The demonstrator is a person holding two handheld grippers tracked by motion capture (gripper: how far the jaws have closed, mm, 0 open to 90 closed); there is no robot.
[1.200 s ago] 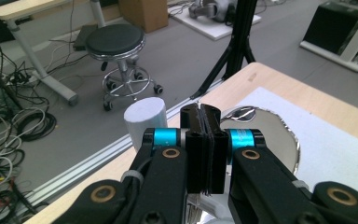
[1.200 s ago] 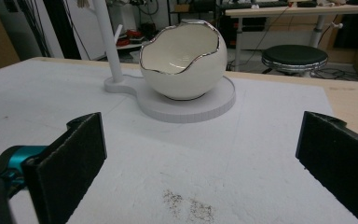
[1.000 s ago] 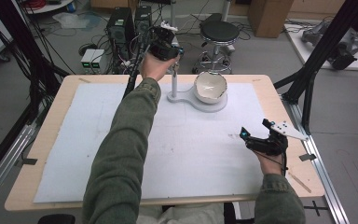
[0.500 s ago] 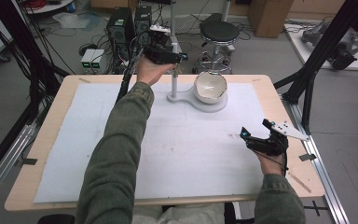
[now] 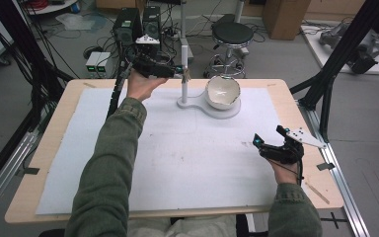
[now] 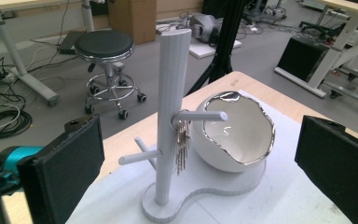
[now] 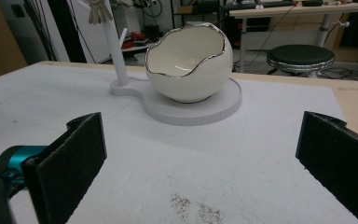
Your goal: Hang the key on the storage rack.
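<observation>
Your landmark is the white stand [image 6: 168,140]: a smooth post with short pegs on a flat rounded base; a small bunch of thin metal strands [image 6: 182,147] hangs from one peg; on the base just beside the post sits a glossy egg-shaped bowl [image 6: 235,133] with a jagged silver rim, its inside bare; your left gripper [image 5: 170,70] hovers raised near the post, its matte black jaws spread wide and holding nothing; your right gripper [image 5: 269,148] rests well apart from the stand on the white mat [image 5: 187,158], jaws equally wide, gripping nothing.
</observation>
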